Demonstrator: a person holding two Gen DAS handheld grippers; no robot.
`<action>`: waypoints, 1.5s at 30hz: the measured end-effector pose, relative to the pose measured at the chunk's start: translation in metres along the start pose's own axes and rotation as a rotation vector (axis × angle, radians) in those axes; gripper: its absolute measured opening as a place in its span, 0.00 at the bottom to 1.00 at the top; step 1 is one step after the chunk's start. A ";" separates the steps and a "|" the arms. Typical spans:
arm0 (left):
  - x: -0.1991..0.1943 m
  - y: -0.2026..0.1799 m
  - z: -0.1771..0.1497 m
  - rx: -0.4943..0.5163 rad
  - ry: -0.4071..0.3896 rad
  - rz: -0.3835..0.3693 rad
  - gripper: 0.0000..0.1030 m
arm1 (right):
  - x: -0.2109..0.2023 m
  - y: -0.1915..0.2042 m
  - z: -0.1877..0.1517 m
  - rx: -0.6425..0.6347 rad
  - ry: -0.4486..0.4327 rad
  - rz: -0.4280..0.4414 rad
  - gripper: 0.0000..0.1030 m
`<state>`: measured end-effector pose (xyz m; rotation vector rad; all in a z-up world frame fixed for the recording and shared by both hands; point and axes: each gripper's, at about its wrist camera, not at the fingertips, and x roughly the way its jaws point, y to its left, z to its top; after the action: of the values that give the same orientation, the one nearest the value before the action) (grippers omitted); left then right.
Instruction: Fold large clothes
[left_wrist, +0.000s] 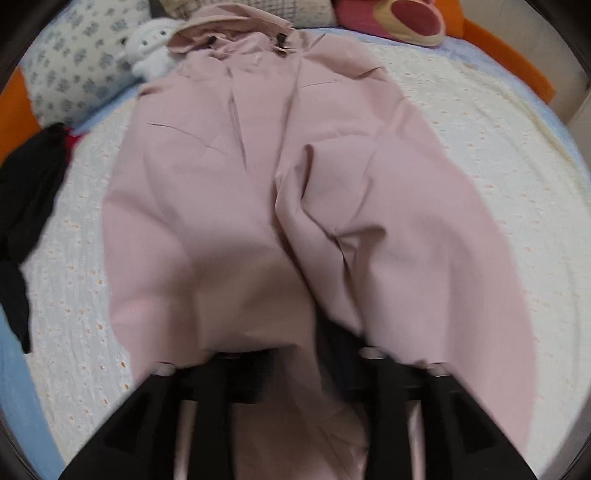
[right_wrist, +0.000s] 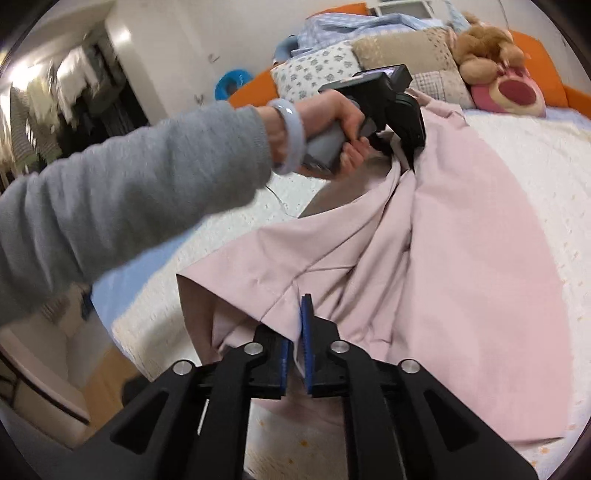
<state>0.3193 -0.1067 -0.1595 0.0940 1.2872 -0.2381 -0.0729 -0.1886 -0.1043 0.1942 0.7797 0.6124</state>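
A large pink hooded jacket (left_wrist: 258, 184) lies lengthwise on the white bedspread (left_wrist: 498, 166), its hood (left_wrist: 229, 26) at the far end. In the left wrist view my left gripper (left_wrist: 303, 365) hovers over the near hem with its fingers spread wide and loose cloth draped over the tips. The right wrist view shows that left gripper (right_wrist: 402, 155) held in a hand, pointing down at a raised ridge of the jacket (right_wrist: 461, 240). My right gripper (right_wrist: 297, 325) sits at the jacket's near corner. Its blue pads (right_wrist: 307, 350) stand a little apart, and the hem runs down between them.
Patterned pillows (left_wrist: 74, 74), a white plush toy (left_wrist: 151, 44) and a pink plush toy (right_wrist: 513, 92) line the head of the bed. A black garment (left_wrist: 29, 192) lies at the left edge. An orange bed frame (left_wrist: 509, 55) rims the mattress. A grey sleeve (right_wrist: 129, 195) crosses the right wrist view.
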 end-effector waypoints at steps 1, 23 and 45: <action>-0.008 0.003 -0.001 -0.017 -0.004 -0.045 0.74 | -0.004 0.001 0.002 -0.007 0.010 -0.012 0.41; -0.024 0.098 0.096 -0.255 -0.163 -0.263 0.69 | 0.042 -0.006 0.057 -0.109 0.104 -0.089 0.07; -0.013 0.040 0.092 -0.100 -0.163 -0.233 0.76 | 0.035 -0.018 0.042 -0.104 0.143 -0.187 0.14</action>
<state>0.4115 -0.0846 -0.1243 -0.1591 1.1444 -0.3728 -0.0160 -0.1802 -0.1026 -0.0186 0.8908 0.4920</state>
